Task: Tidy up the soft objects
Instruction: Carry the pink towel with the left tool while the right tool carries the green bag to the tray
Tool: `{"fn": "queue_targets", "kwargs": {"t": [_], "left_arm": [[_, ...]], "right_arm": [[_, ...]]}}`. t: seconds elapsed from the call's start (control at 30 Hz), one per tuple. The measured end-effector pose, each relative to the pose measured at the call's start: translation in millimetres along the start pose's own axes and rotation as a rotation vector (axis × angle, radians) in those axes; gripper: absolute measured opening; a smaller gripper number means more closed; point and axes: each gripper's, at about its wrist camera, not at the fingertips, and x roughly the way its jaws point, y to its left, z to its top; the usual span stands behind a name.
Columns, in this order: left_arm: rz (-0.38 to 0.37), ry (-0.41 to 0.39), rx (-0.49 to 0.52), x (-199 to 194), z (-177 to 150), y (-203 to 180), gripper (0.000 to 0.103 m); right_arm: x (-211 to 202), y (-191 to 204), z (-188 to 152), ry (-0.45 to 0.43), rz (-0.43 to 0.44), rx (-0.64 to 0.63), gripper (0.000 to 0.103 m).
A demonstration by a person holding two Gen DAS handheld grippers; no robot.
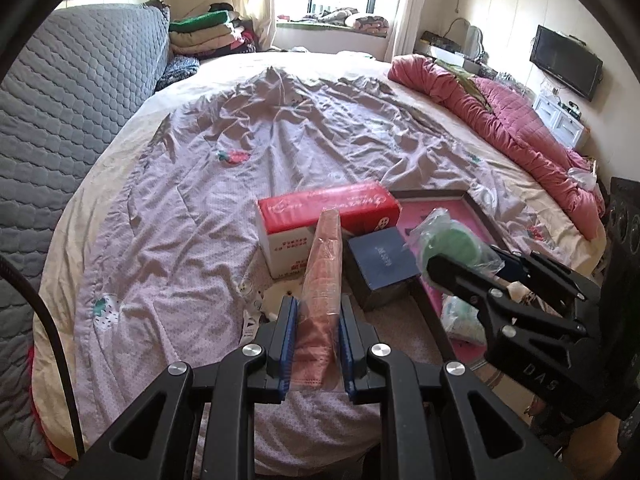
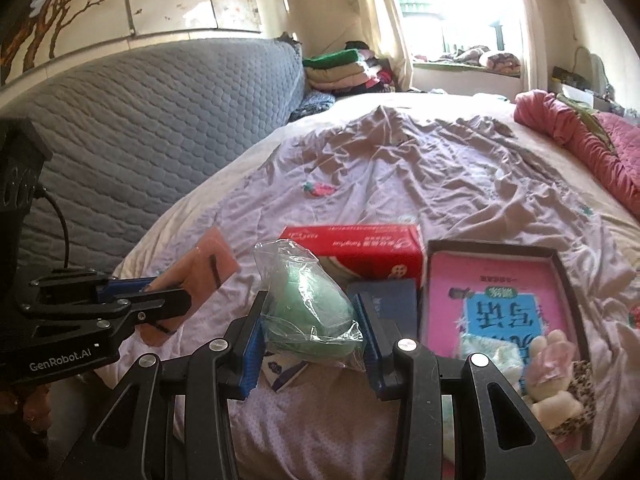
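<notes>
A wide bed fills both views, spread with a wrinkled lilac sheet printed with strawberries; a rumpled pink quilt lies along its far right side. Near the front edge rests an open shallow box with a pink book inside, and a red tissue box sits just left of it, with a dark blue box in front. The left gripper is clamped on a flat pink pack in clear wrap, which stands on edge between the blue pads and sticks out well past the fingertips, above the sheet. The right gripper is closed on a green sponge in a plastic bag, squeezed between its pads, the bag's top bunching beyond them.
</notes>
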Motion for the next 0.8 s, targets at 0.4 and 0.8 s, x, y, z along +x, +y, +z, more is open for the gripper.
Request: {"fn": "queue_targets", "kwargs": {"t": [0.4, 0.8], "left_arm": [[-0.013, -0.011, 0.013, -8, 14, -28, 0.020], [-0.019, -0.029, 0.072, -14, 27, -71, 0.020]], "right_arm": [[-32, -16, 17, -0.060, -0.026, 0.026, 0.043], [-64, -47, 18, -0.109, -0.068, 0.080, 0.043]]}}
